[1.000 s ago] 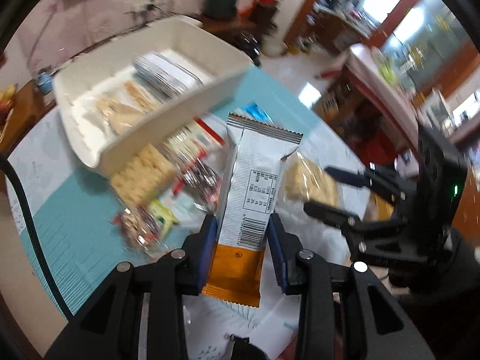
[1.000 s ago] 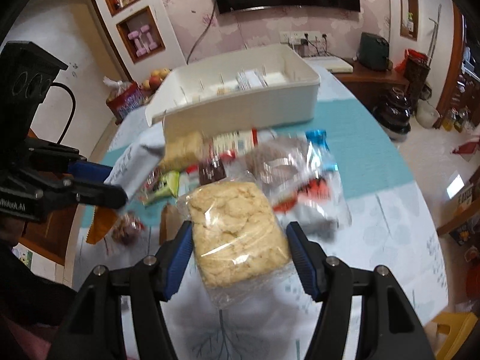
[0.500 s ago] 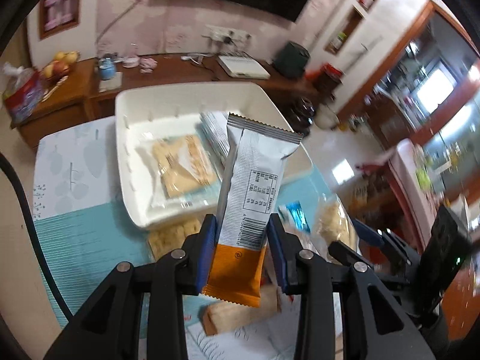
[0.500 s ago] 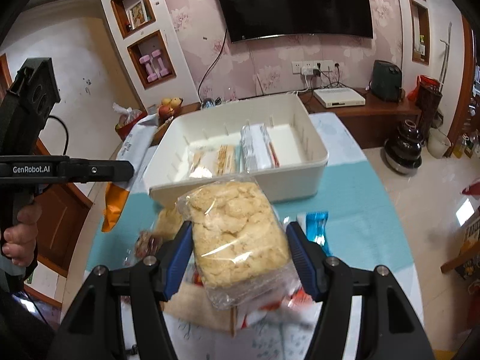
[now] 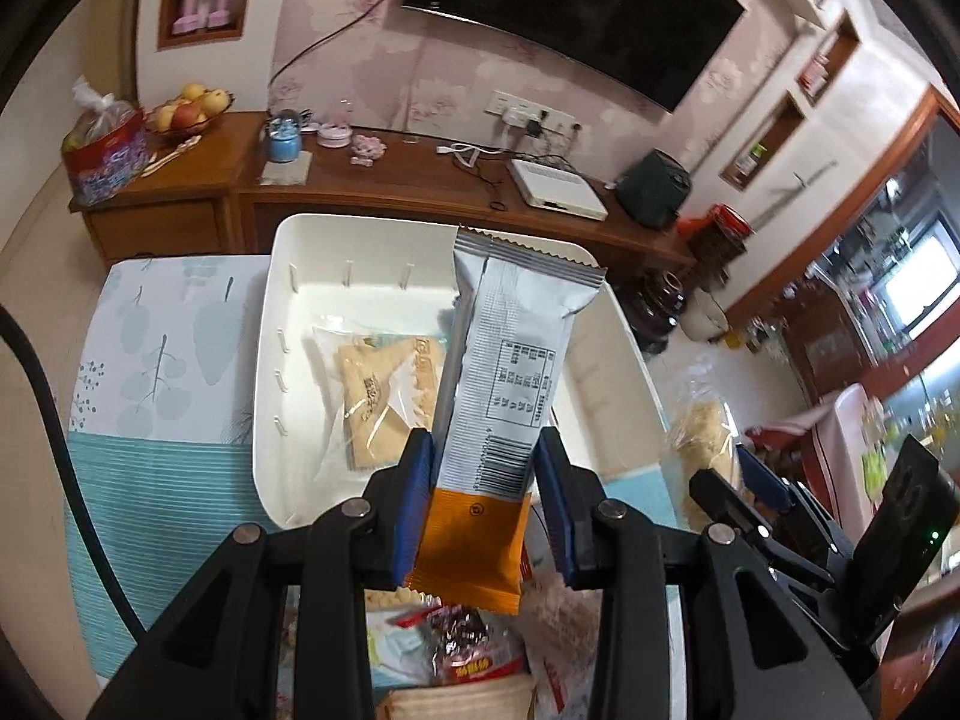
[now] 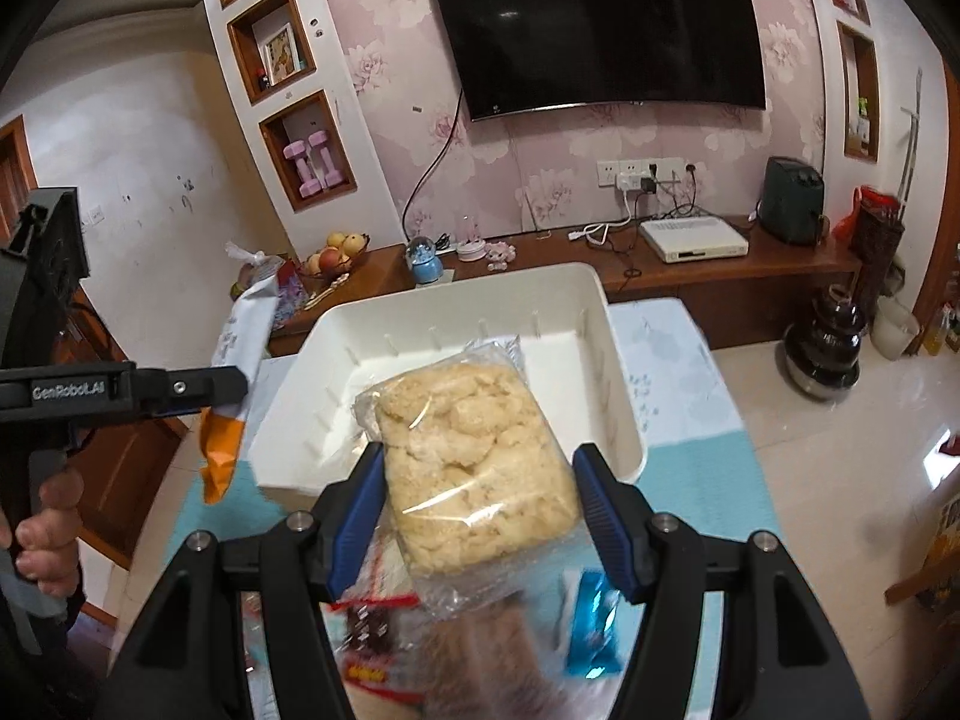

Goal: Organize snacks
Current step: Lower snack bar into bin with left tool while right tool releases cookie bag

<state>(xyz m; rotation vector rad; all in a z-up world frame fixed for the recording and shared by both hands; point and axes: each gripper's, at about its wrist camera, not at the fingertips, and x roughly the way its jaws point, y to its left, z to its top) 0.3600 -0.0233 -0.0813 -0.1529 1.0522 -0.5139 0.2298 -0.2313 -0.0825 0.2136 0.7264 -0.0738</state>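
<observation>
The left hand-held gripper (image 5: 483, 501) is clamped on a grey and orange snack bar (image 5: 504, 414), pinched near its lower, orange end so that the long grey part stands up in front of the camera. The right hand-held gripper (image 6: 480, 516) is closed on a clear bag of pale crumbly biscuits (image 6: 474, 468), gripped by both long sides.

A second ago both packets were held low over the heap of loose snacks (image 5: 462, 654) at the near edge of the counter (image 5: 156, 468), and the white bin (image 5: 264, 372) lay further off and tilted in view. Now both are lifted clear of the heap and carried toward the bin: in the left wrist view the bar hangs over the bin's near wall, and in the right wrist view the biscuit bag covers most of the bin's middle.

So both picks look done and the placing is in hand. The bin sits toward the far edge of the counter and already holds a clear packet of flat crackers (image 5: 384, 396) on its left side; other packets further right are probably behind the bar, but it hides them. The ribs along the bin's walls suggest slots, so each packet likely wants lowering in beside its own kind.
</observation>
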